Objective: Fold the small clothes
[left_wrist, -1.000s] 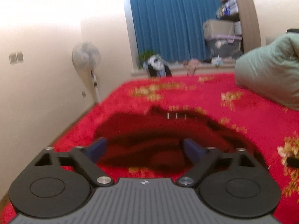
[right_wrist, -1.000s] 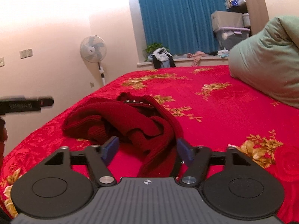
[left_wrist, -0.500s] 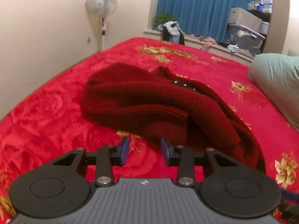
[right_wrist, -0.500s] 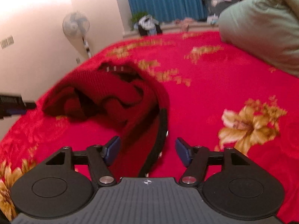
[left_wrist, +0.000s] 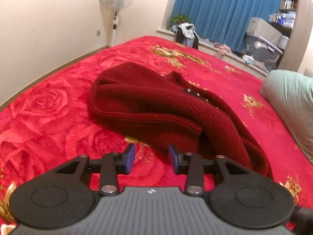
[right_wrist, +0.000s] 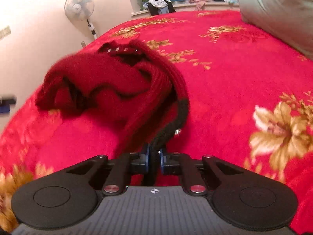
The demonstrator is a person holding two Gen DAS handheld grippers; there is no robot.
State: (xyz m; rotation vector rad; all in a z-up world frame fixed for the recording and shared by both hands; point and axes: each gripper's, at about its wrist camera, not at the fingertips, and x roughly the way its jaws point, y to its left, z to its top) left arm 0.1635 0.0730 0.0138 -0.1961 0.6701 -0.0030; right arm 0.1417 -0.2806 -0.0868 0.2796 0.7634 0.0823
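**Right gripper clamped on the sweater's dark edge**

A crumpled dark red sweater [left_wrist: 148, 105] lay on the red flowered blanket [left_wrist: 49, 117]. The right gripper [right_wrist: 154, 157] had just closed its jaws on the sweater's black-trimmed edge, nearest the camera; the gripped part was mostly hidden between the pads. The left gripper [left_wrist: 151, 157] stood just short of the sweater's near hem, jaws partly apart with nothing between them, having just narrowed. A green pillow [left_wrist: 291, 105] beyond the sweater was cut off by the frame.
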